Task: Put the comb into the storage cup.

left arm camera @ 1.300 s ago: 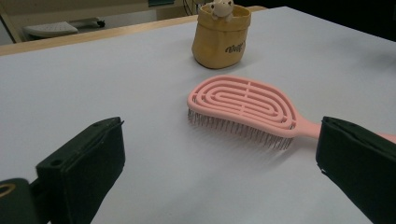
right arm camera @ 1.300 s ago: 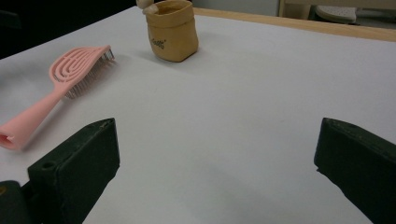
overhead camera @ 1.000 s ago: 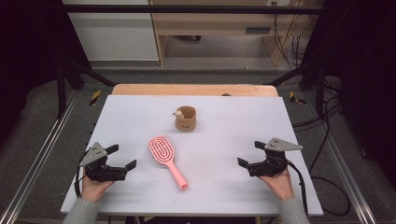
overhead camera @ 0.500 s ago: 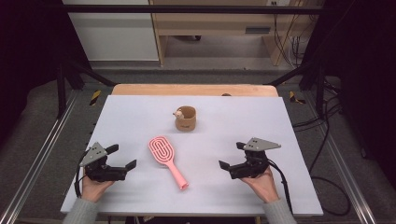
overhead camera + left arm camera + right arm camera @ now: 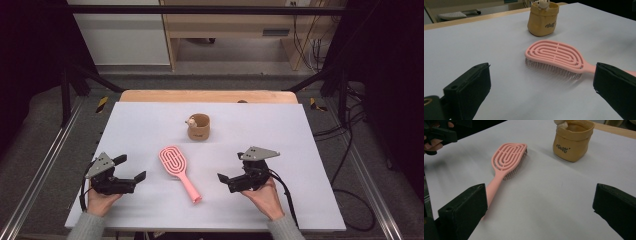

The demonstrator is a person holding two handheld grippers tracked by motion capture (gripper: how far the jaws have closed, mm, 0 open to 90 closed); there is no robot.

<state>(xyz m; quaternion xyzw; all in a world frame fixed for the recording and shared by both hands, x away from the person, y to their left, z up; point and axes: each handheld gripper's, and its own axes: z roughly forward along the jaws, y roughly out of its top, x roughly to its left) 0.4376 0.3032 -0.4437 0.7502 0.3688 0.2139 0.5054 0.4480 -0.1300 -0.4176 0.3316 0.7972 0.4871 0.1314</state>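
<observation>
Your right claw (image 5: 231,181) has moved in from the right side of the tabletop (image 5: 150,120) toward the centre over the last second and now sits near the handle end of the pink hairbrush (image 5: 179,170). Its jaws stand wide apart and hold nothing; in the right gripper view the handle runs up beside the left-hand jaw, not yet between the two. Your left claw (image 5: 131,170) has not shifted: it rests at the left of the tabletop, jaws spread wide and empty, apart from the brush head.

The hairbrush lies bristles down at the middle of the tabletop, head toward the far side, handle pointing toward you and to the right. The tan pouch (image 5: 199,127) with a small figure at its rim stands upright beyond it, apart from the brush.

The shift indicates an approach to the handle. Judged from this, the next move calls for bringing the handle between the jaws before closing.
</observation>
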